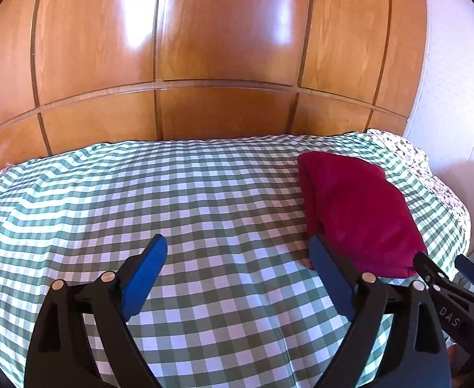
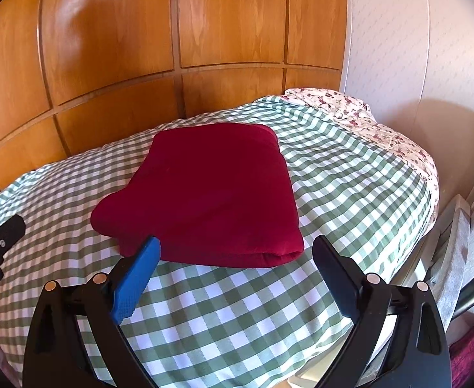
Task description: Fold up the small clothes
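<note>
Our left gripper (image 1: 238, 249) has its 2 blue fingers (image 1: 146, 274) spread wide with nothing between them, only the green-checked bedspread (image 1: 172, 194) showing in the gap. Its right finger sits just beside the near left corner of the dark red garment (image 1: 356, 213), and we cannot tell whether it touches the cloth. Our right gripper (image 2: 237, 252) is likewise spread, empty, and hovering at the near edge of the same garment (image 2: 211, 190), its left finger (image 2: 136, 278) overlapping the near fold in the picture without pinching it. We read both open stances as a let-go posture: the garment lies as a compact, rounded-edge rectangle with a thick folded edge along its near side, so we judge the fold finished, or nearly so, and nothing needs holding. The garment rests on the right half of the bed, closer to the far side, leaving the left half of the spread bare, which would give room for another piece. Beyond the bed stand glossy wooden wardrobe panels (image 1: 204, 48), and a floral sheet (image 2: 366, 119) peeks out at the far right corner against the pale wall (image 2: 414, 48).
</note>
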Demonstrator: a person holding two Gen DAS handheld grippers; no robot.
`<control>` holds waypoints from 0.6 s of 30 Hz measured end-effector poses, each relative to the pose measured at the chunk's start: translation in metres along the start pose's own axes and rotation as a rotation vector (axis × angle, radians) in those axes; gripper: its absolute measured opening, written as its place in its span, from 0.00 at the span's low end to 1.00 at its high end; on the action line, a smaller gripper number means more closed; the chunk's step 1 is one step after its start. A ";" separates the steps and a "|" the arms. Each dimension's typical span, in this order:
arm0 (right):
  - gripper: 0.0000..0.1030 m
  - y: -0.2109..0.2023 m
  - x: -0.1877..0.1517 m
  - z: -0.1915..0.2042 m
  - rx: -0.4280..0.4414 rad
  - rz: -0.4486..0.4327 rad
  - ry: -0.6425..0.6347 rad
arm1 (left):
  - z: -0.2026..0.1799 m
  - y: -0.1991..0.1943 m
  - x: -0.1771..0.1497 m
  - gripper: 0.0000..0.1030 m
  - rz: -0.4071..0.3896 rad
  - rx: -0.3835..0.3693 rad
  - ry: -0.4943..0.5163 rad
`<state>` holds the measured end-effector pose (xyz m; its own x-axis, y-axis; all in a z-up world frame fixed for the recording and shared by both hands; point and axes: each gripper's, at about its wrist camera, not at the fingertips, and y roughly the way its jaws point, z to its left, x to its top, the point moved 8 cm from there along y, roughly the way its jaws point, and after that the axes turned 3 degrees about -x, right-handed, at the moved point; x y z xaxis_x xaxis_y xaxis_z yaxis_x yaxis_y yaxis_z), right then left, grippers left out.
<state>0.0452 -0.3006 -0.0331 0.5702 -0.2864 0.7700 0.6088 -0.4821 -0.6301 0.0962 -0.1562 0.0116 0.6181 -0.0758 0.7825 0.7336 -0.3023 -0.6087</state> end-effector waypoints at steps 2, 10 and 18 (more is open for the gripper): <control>0.91 -0.001 0.001 0.000 -0.001 -0.005 0.000 | 0.001 0.001 0.001 0.89 -0.002 0.008 -0.005; 0.95 -0.011 0.003 -0.007 -0.022 -0.034 0.012 | -0.016 0.001 -0.003 0.95 0.005 0.004 0.043; 0.95 -0.004 -0.008 -0.004 -0.023 -0.008 0.000 | -0.029 -0.005 -0.010 0.97 0.006 -0.014 0.072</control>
<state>0.0360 -0.3002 -0.0365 0.5658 -0.2823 0.7747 0.6002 -0.5033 -0.6217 0.0788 -0.1813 0.0107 0.6004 -0.1461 0.7863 0.7252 -0.3149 -0.6123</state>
